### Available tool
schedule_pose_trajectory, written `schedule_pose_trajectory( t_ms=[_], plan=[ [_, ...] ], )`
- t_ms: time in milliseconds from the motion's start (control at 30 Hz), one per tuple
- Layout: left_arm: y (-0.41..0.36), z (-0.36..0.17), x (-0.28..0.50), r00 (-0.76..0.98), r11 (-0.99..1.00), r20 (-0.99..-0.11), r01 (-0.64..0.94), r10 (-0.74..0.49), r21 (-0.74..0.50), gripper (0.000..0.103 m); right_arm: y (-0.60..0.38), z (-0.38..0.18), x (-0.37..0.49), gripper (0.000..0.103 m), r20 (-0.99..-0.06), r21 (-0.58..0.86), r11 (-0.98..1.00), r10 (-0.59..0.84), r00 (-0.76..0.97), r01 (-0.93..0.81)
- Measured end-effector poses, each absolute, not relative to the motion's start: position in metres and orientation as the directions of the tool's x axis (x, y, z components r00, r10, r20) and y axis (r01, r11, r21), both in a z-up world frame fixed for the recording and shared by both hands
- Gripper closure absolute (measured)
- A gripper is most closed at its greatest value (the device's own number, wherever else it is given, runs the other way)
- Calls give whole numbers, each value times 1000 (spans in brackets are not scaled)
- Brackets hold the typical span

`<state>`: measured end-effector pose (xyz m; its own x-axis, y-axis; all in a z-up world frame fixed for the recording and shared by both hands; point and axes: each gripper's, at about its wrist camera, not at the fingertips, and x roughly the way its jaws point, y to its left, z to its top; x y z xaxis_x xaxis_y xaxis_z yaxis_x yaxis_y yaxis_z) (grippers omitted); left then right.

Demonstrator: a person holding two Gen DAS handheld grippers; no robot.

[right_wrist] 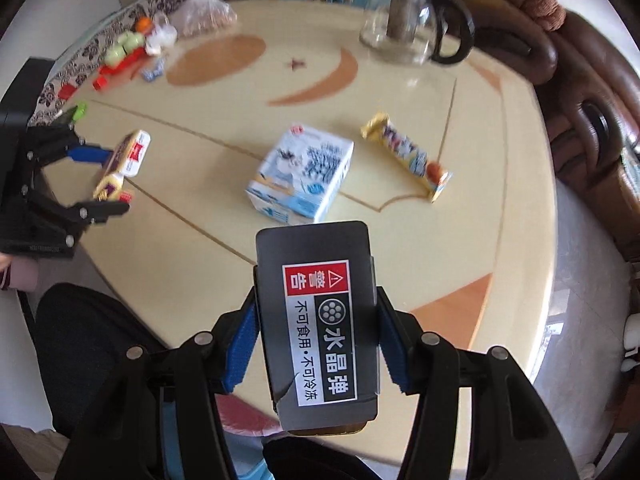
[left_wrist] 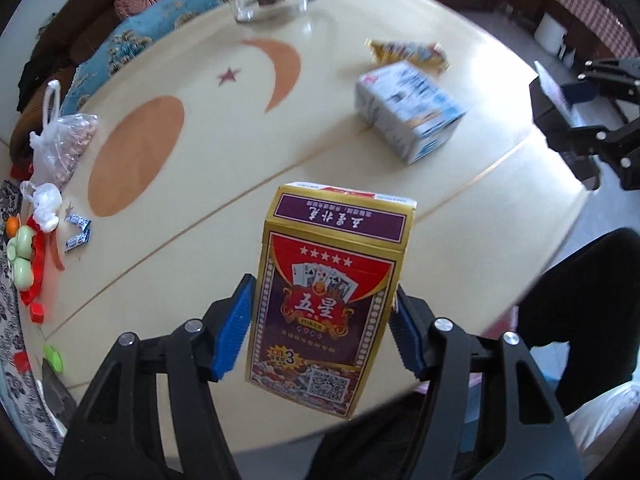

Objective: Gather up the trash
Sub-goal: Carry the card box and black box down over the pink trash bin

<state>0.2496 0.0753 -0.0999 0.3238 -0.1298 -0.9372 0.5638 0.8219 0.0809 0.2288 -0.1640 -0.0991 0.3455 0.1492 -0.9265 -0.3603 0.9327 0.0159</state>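
Observation:
My left gripper (left_wrist: pixel 324 328) is shut on a red and gold playing-card box (left_wrist: pixel 324 292), held above the cream table's near edge; it also shows in the right wrist view (right_wrist: pixel 120 164). My right gripper (right_wrist: pixel 316 336) is shut on a black box with a warning label (right_wrist: pixel 318 320), above the table's front edge; it shows at the right of the left wrist view (left_wrist: pixel 556 108). A white and blue milk carton (right_wrist: pixel 302 172) (left_wrist: pixel 408 108) lies mid-table. A yellow snack wrapper (right_wrist: pixel 408 156) (left_wrist: pixel 412 52) lies beyond it.
A glass teapot (right_wrist: pixel 408 28) stands at the table's far side. A plastic bag (left_wrist: pixel 60 140), candy wrappers (left_wrist: pixel 78 232), red and green bits (left_wrist: pixel 28 256) sit at the left edge. A brown sofa (right_wrist: pixel 580 80) curves behind. The table (left_wrist: pixel 224 160) has orange moon inlays.

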Motion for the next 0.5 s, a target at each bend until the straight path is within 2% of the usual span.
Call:
schedule_pose_trajectory(
  t_ms=[267, 500],
  plan=[
    [52, -61, 202, 396, 843, -896, 536, -200, 50, 42, -161, -67, 200, 50, -894, 16, 939, 168, 416, -344],
    [49, -52, 168, 413, 844, -884, 534, -218, 41, 43, -162, -55, 166, 50, -878, 19, 936, 184, 442, -350]
  ],
)
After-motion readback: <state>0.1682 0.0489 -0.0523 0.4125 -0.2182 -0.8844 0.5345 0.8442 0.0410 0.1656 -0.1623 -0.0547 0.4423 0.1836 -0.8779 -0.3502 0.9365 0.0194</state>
